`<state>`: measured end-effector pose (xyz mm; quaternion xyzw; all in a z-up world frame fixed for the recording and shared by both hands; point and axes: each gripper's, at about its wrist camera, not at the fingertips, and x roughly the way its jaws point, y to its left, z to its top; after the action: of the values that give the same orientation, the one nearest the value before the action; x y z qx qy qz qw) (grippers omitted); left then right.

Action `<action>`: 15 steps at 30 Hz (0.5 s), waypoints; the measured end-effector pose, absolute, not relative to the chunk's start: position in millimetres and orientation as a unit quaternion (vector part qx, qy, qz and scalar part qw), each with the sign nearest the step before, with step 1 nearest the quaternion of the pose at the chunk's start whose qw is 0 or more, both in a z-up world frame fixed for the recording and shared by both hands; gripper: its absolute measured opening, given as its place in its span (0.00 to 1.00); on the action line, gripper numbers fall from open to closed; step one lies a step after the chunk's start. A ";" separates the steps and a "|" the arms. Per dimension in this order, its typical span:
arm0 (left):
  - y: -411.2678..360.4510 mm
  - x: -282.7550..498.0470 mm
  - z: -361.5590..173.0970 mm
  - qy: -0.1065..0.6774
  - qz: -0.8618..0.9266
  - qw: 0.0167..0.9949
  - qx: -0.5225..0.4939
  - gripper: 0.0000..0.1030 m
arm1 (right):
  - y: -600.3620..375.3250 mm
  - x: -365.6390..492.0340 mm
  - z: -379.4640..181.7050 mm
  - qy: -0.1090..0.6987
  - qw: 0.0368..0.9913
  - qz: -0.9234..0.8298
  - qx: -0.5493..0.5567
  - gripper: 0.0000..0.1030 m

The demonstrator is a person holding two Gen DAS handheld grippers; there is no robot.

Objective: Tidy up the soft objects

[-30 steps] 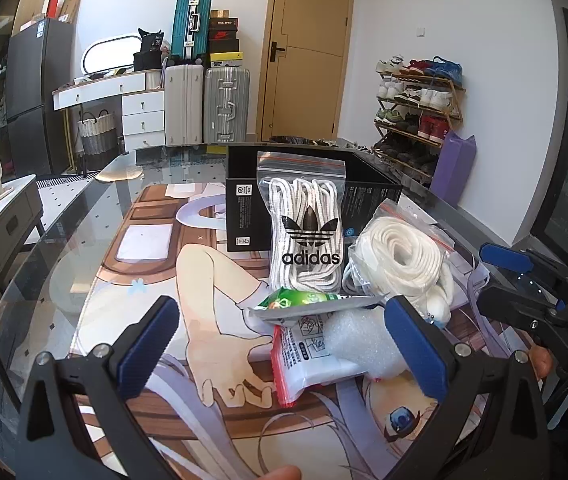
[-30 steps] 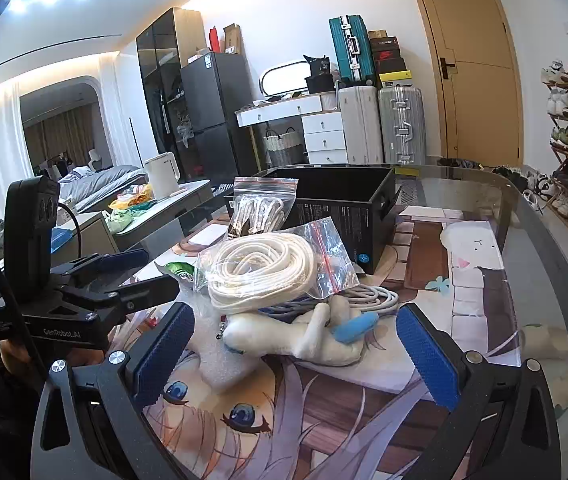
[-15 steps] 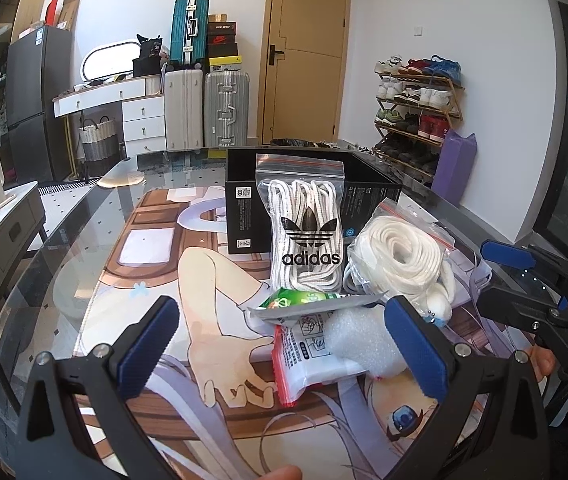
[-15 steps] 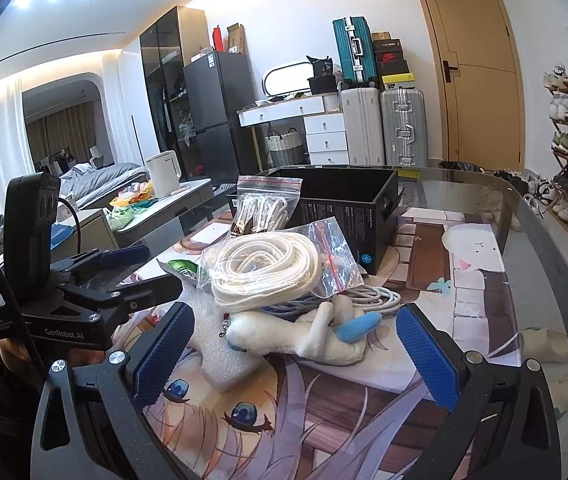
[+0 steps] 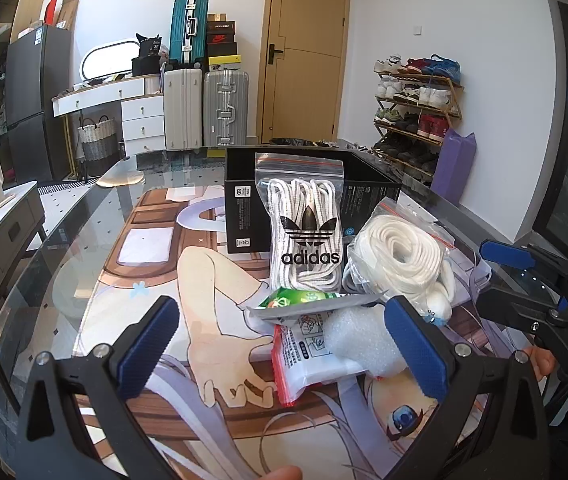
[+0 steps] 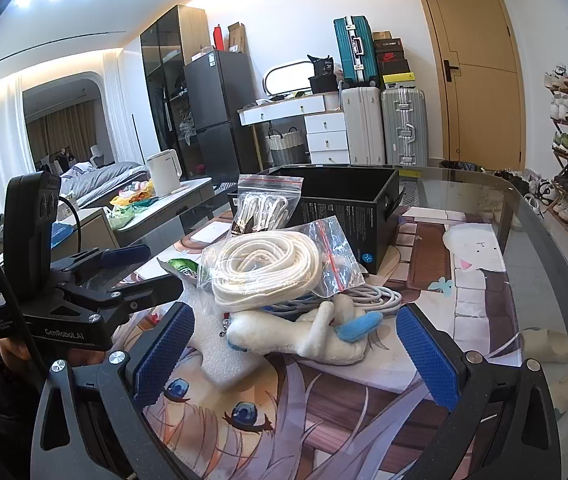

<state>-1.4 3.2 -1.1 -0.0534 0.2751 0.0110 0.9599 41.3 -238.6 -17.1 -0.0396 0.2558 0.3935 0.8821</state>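
Observation:
A pile of soft things lies on the printed mat in front of an open black box (image 5: 243,204) (image 6: 348,196). An adidas lace bag (image 5: 304,232) (image 6: 261,208) leans on the box. A bag of white rope (image 5: 400,256) (image 6: 267,268) lies on a grey cable (image 6: 380,298) and a white plush toy (image 6: 316,334). A white foam piece (image 5: 360,338) (image 6: 219,344), a red-edged packet (image 5: 308,356) and a green packet (image 5: 304,298) lie in front. My left gripper (image 5: 284,350) is open, just short of the packets. My right gripper (image 6: 294,354) is open, just short of the plush.
The glass table's (image 6: 532,240) curved edge runs on the right. A sideboard with a white kettle (image 6: 163,172) stands left of the table. Suitcases (image 5: 205,108), a door and a shoe rack (image 5: 416,116) are behind.
Both views have shifted very slightly; the pile looks a touch nearer in each. Nothing on the table has moved and both grippers stay open.

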 end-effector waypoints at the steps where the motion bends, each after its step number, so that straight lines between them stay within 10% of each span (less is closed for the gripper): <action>1: 2.6 -1.3 -1.5 0.275 0.011 0.960 -0.054 1.00 | -238.4 41.5 -17.4 0.256 0.882 0.394 -0.040 1.00; 15: 3.1 -1.1 -1.8 0.275 0.011 0.960 -0.049 1.00 | -237.5 40.6 -18.1 0.256 0.881 0.395 -0.042 1.00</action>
<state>-1.1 3.1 -1.8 -0.0490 0.2750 0.0109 0.9601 40.6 -237.5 -18.1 -0.0425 0.2559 0.3953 0.8811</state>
